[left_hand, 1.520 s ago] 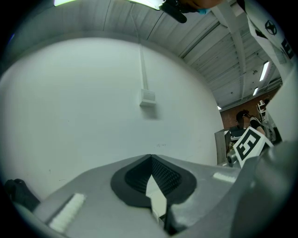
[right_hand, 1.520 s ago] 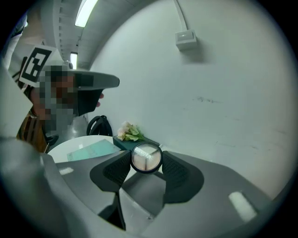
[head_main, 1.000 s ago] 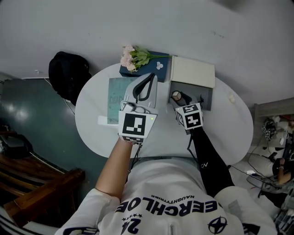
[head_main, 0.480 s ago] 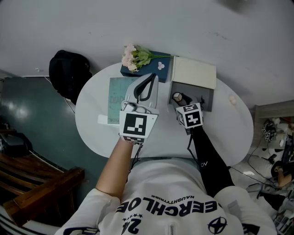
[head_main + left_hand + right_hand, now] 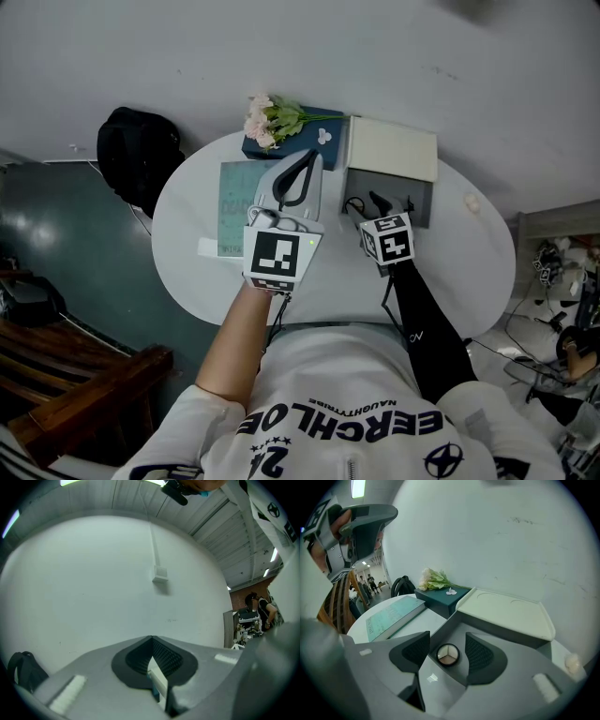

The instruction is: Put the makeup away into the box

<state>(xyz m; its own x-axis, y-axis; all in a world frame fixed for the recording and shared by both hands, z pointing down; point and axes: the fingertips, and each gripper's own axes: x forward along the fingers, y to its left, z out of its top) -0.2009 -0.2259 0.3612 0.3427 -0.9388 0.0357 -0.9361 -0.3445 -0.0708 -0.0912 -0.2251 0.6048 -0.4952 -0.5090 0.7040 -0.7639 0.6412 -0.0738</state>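
Note:
A grey box (image 5: 412,199) stands open on the round white table (image 5: 187,267), its cream lid (image 5: 392,148) tipped back. A small round compact (image 5: 447,655) lies on the box floor. My right gripper (image 5: 447,637) (image 5: 367,202) hangs over it at the box's left end, and its jaws have just been opening. The compact sits beyond the gap and neither pad touches it. My left gripper (image 5: 307,156) (image 5: 152,639) is held level over the table beside the box. Its tips meet, and a thin white item with a blue edge (image 5: 158,682) shows between its pads.
A pale teal book (image 5: 234,199) lies left of my left gripper. Behind it, a dark teal box (image 5: 314,133) carries a bunch of flowers (image 5: 267,120). A small white lump (image 5: 472,201) sits on the table's right side. A black bag (image 5: 136,155) rests off the table's left edge.
The right gripper's jaws have spread wider. The round compact that showed at their tips before is no longer between them. The left gripper has not moved.

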